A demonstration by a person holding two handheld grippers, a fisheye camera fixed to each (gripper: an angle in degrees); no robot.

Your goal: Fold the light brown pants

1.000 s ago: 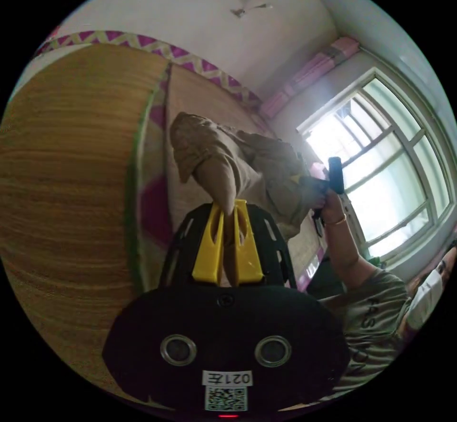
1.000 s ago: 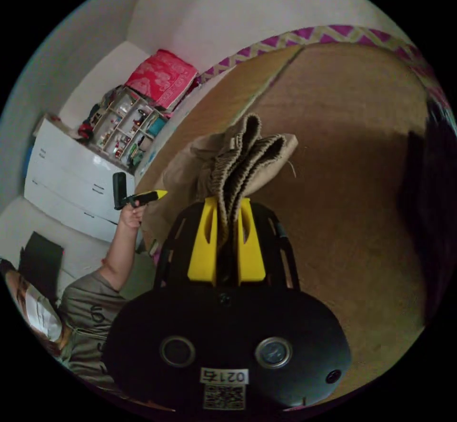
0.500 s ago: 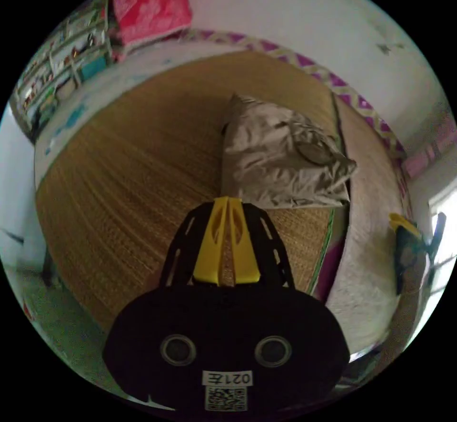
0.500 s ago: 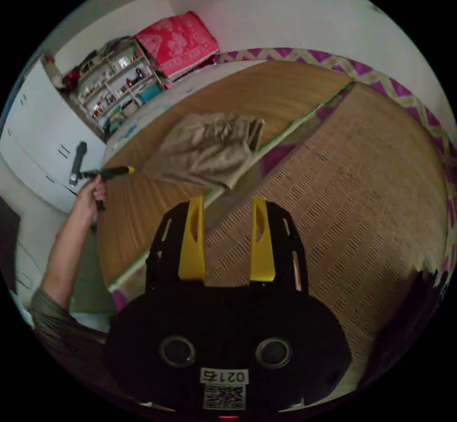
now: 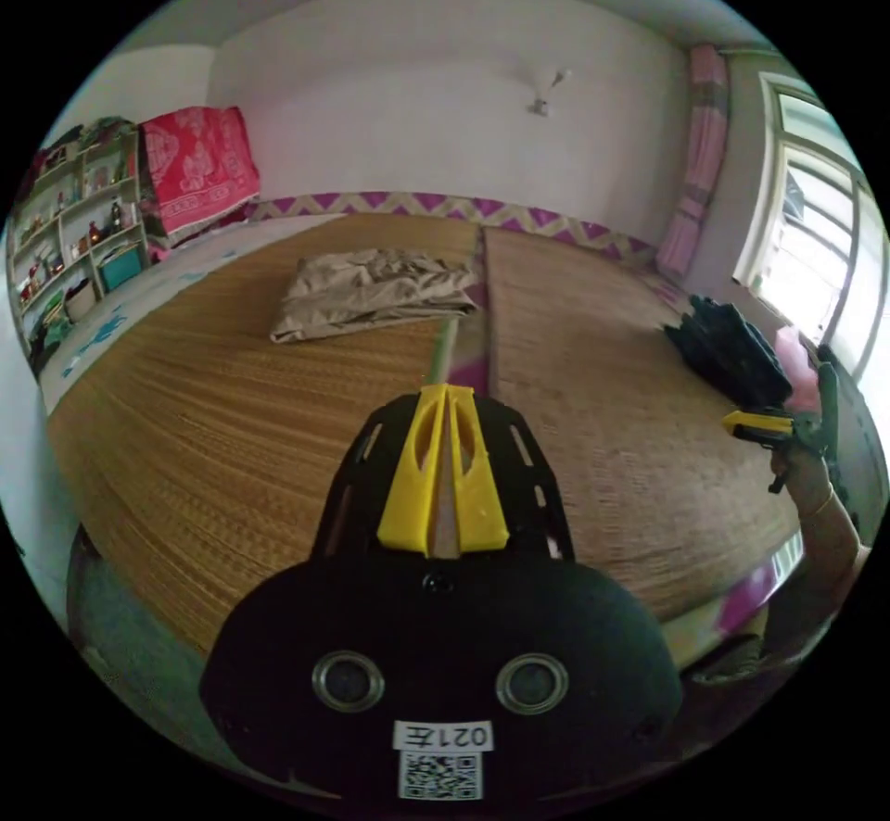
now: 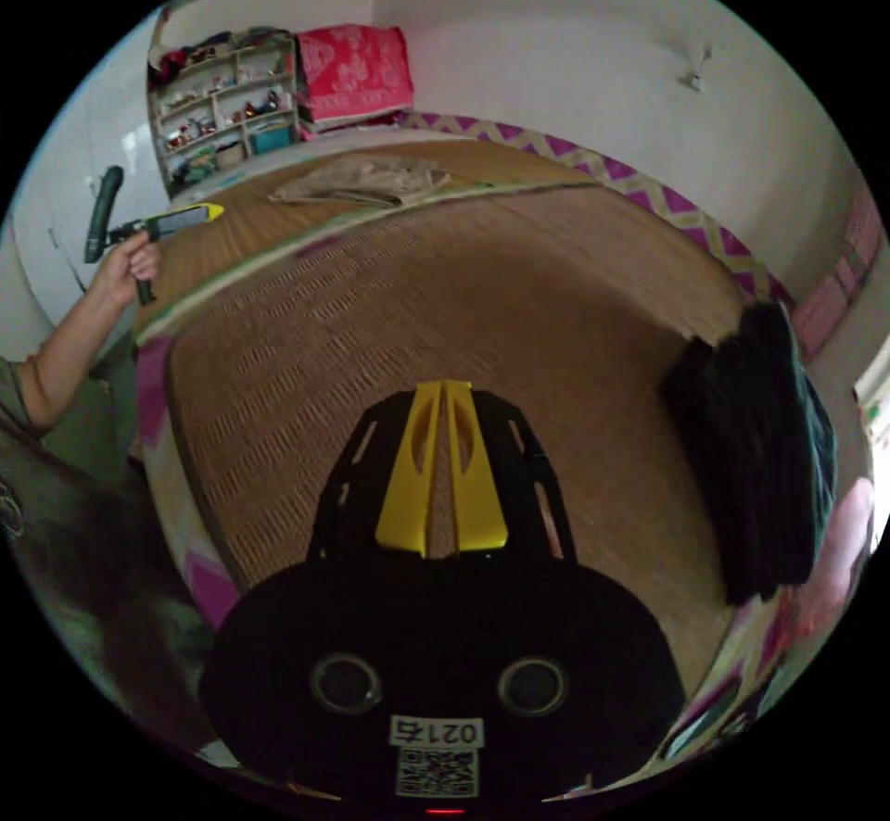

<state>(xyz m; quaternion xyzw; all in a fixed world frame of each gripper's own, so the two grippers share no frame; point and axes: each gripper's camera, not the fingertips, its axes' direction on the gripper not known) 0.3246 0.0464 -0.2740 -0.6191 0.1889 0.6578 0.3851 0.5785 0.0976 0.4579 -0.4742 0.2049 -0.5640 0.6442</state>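
Pants [image 5: 371,291], one light brown pair, lie folded into a flat bundle on the woven mat [image 5: 232,413], well apart from both of my grippers. In the left gripper view the bundle's long axis runs across the picture, one end toward the shelves [image 5: 74,237], the other toward the seam between the two mats. My left gripper [image 5: 443,395] has its two yellow jaws pressed together, holding nothing. My right gripper [image 6: 443,390] is likewise closed and empty. One dark folded garment [image 6: 751,460] sits near the second mat's edge.
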